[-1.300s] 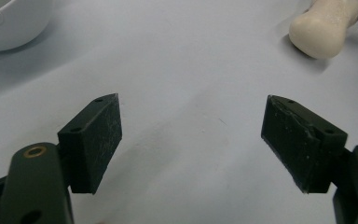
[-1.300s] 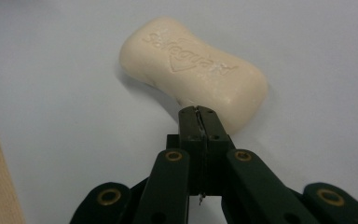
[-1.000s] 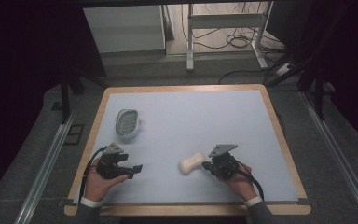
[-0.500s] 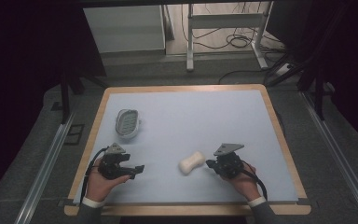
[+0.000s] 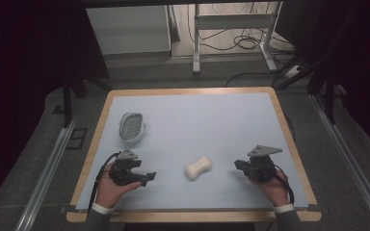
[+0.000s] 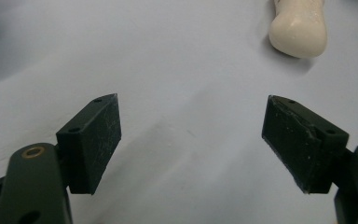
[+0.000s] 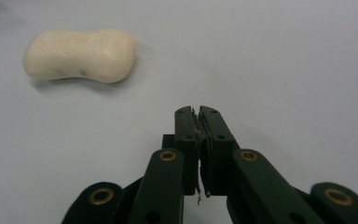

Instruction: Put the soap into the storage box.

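R gripper (image 5: 241,166) has pulled back toward the table's right side vs a sec ago, when it sat right against the soap (image 5: 198,168); now it's clear of it, soap lying loose on the table (image 5: 231,120) between the two hands, nothing gripping it. In the right gripper view the R jaws look together, pads meeting w/ nothing between, though they've just been easing apart a touch; soap (image 7: 80,56) sits up-left of them, apart, on its long side. L gripper (image 5: 147,178) hasn't shifted, resting near the front-left edge; its jaws stand wide apart & empty in the left gripper view (image 6: 191,140), w/ one end of the soap (image 6: 299,28) ahead & off to the right. Reads to me like a release/retreat by the R hand, so the soap is either freshly set down or about to be taken by the L, which is already spread & roughly aimed at it. Farther back on the left, the soap dish (image 5: 131,126) lies on the table, well apart from the soap; looks empty, ribbed/dotted inner floor showing, nothing in it. If the soap is meant for the dish, that step isn't done yet
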Demonstrator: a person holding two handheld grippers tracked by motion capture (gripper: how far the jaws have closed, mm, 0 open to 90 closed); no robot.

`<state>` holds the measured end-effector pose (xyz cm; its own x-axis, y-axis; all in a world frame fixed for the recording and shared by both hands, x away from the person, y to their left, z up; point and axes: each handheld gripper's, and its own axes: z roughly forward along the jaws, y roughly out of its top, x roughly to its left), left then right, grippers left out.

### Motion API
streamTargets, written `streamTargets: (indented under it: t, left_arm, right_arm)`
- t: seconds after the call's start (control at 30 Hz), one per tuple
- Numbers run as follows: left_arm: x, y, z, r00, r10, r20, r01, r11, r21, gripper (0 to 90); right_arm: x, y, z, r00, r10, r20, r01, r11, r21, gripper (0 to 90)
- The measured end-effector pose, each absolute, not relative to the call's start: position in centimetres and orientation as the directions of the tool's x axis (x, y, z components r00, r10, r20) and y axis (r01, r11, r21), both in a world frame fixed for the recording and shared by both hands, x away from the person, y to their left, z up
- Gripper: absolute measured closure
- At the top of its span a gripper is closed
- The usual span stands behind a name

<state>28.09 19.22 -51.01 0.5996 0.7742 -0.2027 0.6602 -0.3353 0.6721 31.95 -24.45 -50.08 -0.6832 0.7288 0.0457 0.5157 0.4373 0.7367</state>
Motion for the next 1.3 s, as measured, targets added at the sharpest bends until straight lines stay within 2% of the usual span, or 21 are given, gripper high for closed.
streamTargets:
  t: [0.03,0.07,0.13,0.17,0.2,0.23,0.33,0.43,0.77,1.3]
  left_arm:
    - [28.1,19.2,-51.0,0.600,0.774,-0.203,0.660,-0.335,0.672,19.9]
    - [28.1,19.0,-51.0,0.603,0.772,-0.199,0.658,-0.342,0.671,19.9]
    - [28.1,18.9,-50.9,0.605,0.771,-0.200,0.658,-0.342,0.671,19.9]
    - [28.1,18.8,-50.9,0.605,0.770,-0.200,0.658,-0.343,0.671,19.9]
    - [28.2,18.6,-50.7,0.610,0.767,-0.200,0.655,-0.345,0.673,19.9]
    - [28.2,18.6,-50.7,0.610,0.767,-0.200,0.655,-0.345,0.673,20.0]
    - [28.4,17.9,-50.4,0.618,0.760,-0.202,0.654,-0.354,0.669,20.3]
    - [28.7,17.4,-50.2,0.626,0.754,-0.201,0.650,-0.362,0.668,20.9]
    - [29.8,14.8,-49.5,0.657,0.731,-0.187,0.641,-0.411,0.649,21.0]
    - [31.2,12.3,-48.9,0.676,0.713,-0.188,0.639,-0.440,0.630,20.8]
  right_arm:
    - [32.0,-24.4,-50.1,-0.683,0.729,0.046,0.516,0.437,0.737,81.9]
    - [32.0,-24.9,-50.1,-0.670,0.740,0.046,0.521,0.426,0.740,75.0]
    - [31.9,-25.1,-50.1,-0.666,0.745,0.051,0.527,0.420,0.739,72.7]
    - [31.9,-25.6,-50.1,-0.659,0.750,0.054,0.530,0.413,0.740,65.6]
    - [31.9,-25.7,-50.1,-0.652,0.756,0.056,0.536,0.407,0.739,63.1]
    - [31.9,-25.7,-50.1,-0.652,0.756,0.056,0.536,0.407,0.739,63.1]
    - [32.0,-26.2,-50.2,-0.640,0.766,0.061,0.544,0.396,0.740,54.3]
    - [32.0,-26.5,-50.1,-0.626,0.778,0.054,0.544,0.387,0.745,50.2]
    - [32.0,-27.3,-50.3,-0.599,0.798,0.059,0.556,0.362,0.748,43.9]
    - [31.9,-28.0,-50.5,-0.580,0.812,0.062,0.566,0.346,0.748,40.4]
